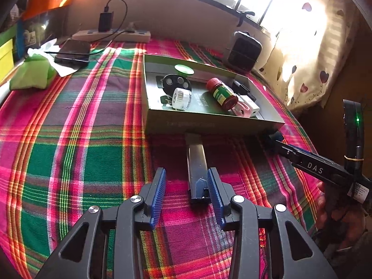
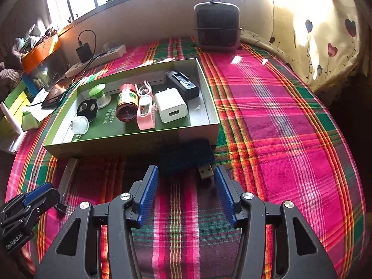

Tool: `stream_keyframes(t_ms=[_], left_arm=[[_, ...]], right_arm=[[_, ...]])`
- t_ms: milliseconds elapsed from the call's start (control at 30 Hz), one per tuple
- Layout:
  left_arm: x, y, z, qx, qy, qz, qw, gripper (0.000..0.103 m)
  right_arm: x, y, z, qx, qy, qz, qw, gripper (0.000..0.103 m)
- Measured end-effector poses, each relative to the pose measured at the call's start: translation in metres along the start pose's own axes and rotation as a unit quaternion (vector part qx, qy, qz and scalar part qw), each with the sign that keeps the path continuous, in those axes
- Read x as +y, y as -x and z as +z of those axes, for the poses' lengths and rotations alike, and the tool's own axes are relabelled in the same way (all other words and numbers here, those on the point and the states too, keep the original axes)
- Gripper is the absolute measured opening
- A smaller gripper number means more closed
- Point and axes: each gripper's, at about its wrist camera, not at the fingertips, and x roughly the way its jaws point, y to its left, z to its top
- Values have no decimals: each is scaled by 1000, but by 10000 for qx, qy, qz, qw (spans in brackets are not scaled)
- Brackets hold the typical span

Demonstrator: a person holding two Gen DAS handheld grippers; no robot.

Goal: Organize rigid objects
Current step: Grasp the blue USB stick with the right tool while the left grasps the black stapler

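Observation:
A shallow green cardboard box [image 1: 209, 123] [image 2: 130, 143] on the plaid cloth holds a red jar [image 2: 125, 107], a white charger [image 2: 171, 109], a black charger [image 2: 183, 84], a pink clip [image 2: 145, 114] and several small round items. In front of the box lies a long dark bar [image 1: 196, 167] [image 2: 67, 176]. My left gripper [image 1: 186, 182] is open, with the bar's near end between its fingers, close to the right one. A dark blue device with a USB plug [image 2: 186, 158] rests against the box's front wall. My right gripper [image 2: 187, 187] is open just short of it.
A small dark fan heater [image 2: 217, 26] stands at the back by the window wall. A power strip with a plugged adapter [image 1: 111, 34], a phone [image 1: 73, 52] and green cloth [image 1: 32, 72] lie at the back left. Plaid cloth stretches to the right of the box [image 2: 290, 116].

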Motion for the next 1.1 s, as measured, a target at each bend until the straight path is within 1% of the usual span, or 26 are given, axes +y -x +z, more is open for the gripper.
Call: stream_keyframes(t_ms=[100,200,300,400,467,533,733,1033,1100], left_arm=[[0,0,0,-15,-22,-36,10000,37],[1,1,-1,-24,-19,-82,10000,37],[2,1,-1,-23,-9,-121,9999,37],[3,1,0,-20,-8,-146,9999,37],[3,2,-1,-21,4,-158,9999,37],[4,2,0,-24,29,-191,9998,37],[5,2,-1,-26,58,-228,9997,37],[5,2,-1,-22,59,-253,9997,37],[5,2,-1,-20,48,-246,9997,37]], right_arm=[[-8,3,-2,-21,-189,-139,9997,51],[-9,7,-3,-125,-265,-151,9995,51],[-5,11,-2,-239,-315,-204,9990,51],[3,9,1,-276,-250,-148,9992,51],[7,4,4,-303,-236,-276,9989,51],[9,1,8,-362,-297,-311,9984,51],[13,-6,14,-281,-248,-675,9970,51],[-2,6,0,-231,-336,-826,9958,51],[-5,10,-3,-275,-410,-881,9949,51]])
